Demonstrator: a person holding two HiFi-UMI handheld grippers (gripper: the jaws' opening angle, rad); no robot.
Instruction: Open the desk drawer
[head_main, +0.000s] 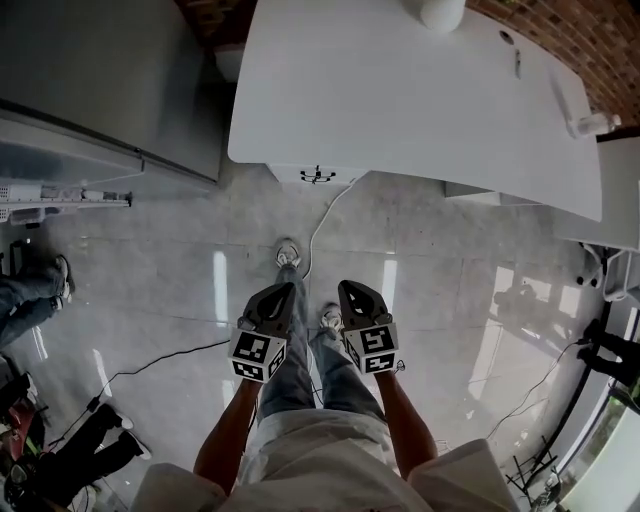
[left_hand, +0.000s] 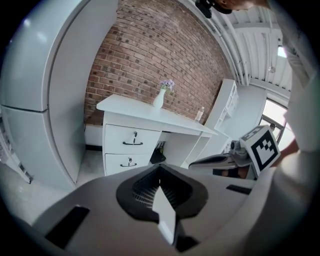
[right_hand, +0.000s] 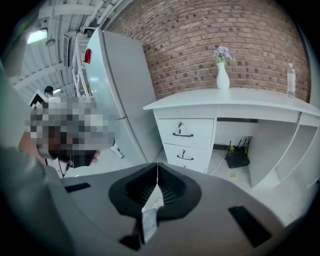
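A white desk stands ahead against a brick wall, some way off from both grippers. Its two closed drawers sit one above the other at its left end: the upper drawer and the lower drawer, each with a dark handle and a keyhole. The left gripper view shows the same upper drawer and lower drawer. My left gripper and right gripper hang side by side over the floor above the person's legs. Both are shut with nothing between their jaws, as also seen for the left gripper and the right gripper.
A tall grey refrigerator stands left of the desk. A white vase and a bottle are on the desktop, and a router is under it. A cable crosses the floor. Bystanders' legs are at the left.
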